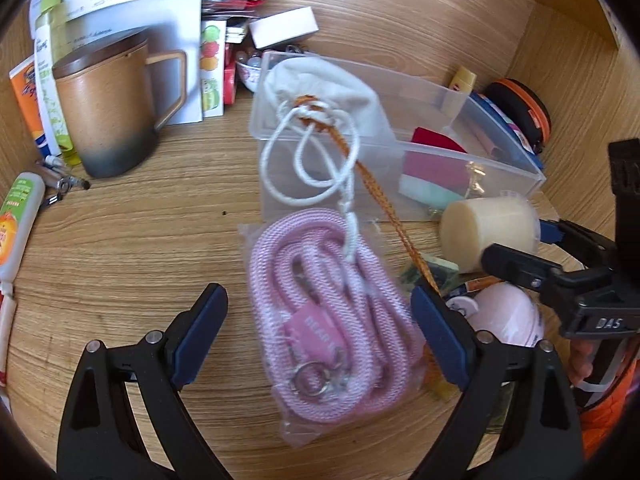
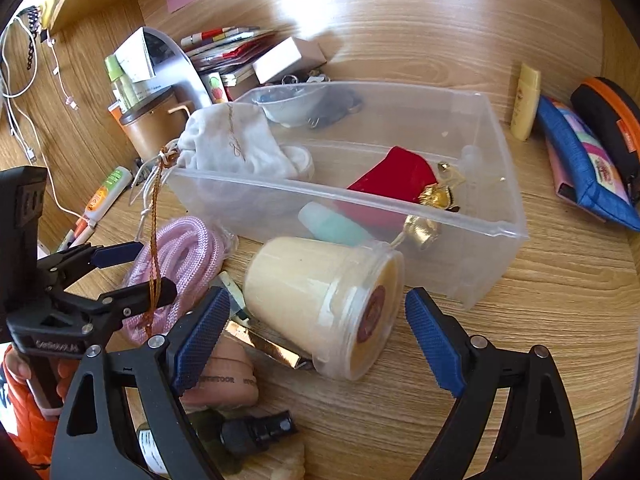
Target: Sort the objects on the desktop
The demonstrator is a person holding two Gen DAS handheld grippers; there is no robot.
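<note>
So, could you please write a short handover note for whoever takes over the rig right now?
Left gripper: open, holding nothing, jaws either side of the bagged pink rope on the desk.
Right gripper: open, holding nothing, lined up on the cream tub lying on its side in front of the clear bin.
Done: white drawstring pouch, red pouch and a mint bottle are in the bin; the pouch cords hang over the rim.
Left: rope, tub and other loose items around the bin.
</note>
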